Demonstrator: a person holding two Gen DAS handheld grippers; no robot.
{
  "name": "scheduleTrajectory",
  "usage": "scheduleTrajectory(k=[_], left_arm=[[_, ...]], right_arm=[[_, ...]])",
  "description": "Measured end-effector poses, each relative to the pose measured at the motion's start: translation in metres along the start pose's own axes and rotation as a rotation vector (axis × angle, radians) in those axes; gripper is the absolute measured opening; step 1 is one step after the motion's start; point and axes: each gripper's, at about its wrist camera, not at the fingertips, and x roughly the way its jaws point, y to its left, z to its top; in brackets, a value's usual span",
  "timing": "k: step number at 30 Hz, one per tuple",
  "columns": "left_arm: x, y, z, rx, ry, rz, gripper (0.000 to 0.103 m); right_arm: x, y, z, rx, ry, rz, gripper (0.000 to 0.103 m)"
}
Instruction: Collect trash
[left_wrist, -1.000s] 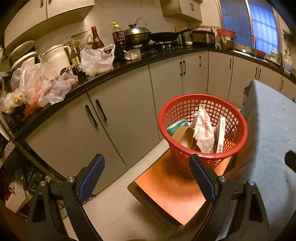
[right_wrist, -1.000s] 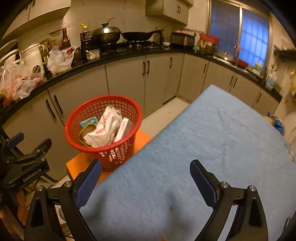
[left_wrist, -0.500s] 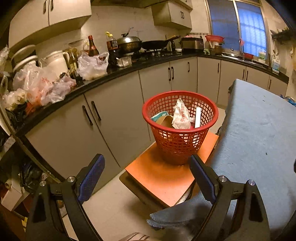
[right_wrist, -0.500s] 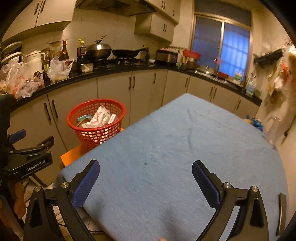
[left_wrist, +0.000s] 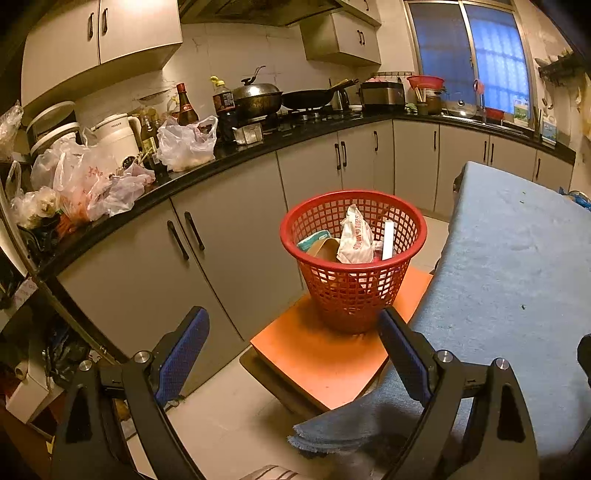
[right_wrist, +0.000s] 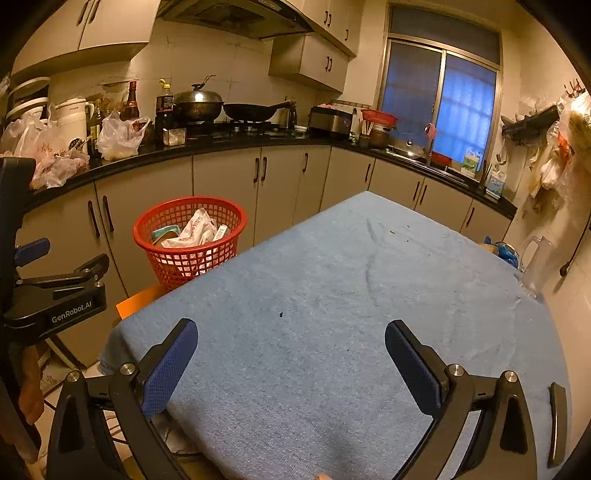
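Both grippers wide open, nothing held: the left gripper (left_wrist: 293, 349) hangs over the floor short of the basket (left_wrist: 354, 291), the right gripper (right_wrist: 291, 354) over the blue tablecloth (right_wrist: 332, 295). "GenRobot.AI" reads clearly on the left tool's body. The one red basket stands on an orange stool (left_wrist: 325, 363) just left of the table, and holds the trash: a white wrapper (left_wrist: 355, 240) with red print too small to read, a white stick, a teal pack, something brown. Behind the basket, grey cabinets (left_wrist: 229, 236) under a black counter (left_wrist: 258, 147), with two pans, bottles, and plastic bags.
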Motion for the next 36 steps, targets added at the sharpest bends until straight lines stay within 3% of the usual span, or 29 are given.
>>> scheduleTrajectory(k=[36], left_arm=[[0.026, 0.008, -0.009, -0.033, 0.061, -0.034, 0.092]], right_arm=[[0.018, 0.013, -0.007, -0.022, 0.060, -0.006, 0.103]])
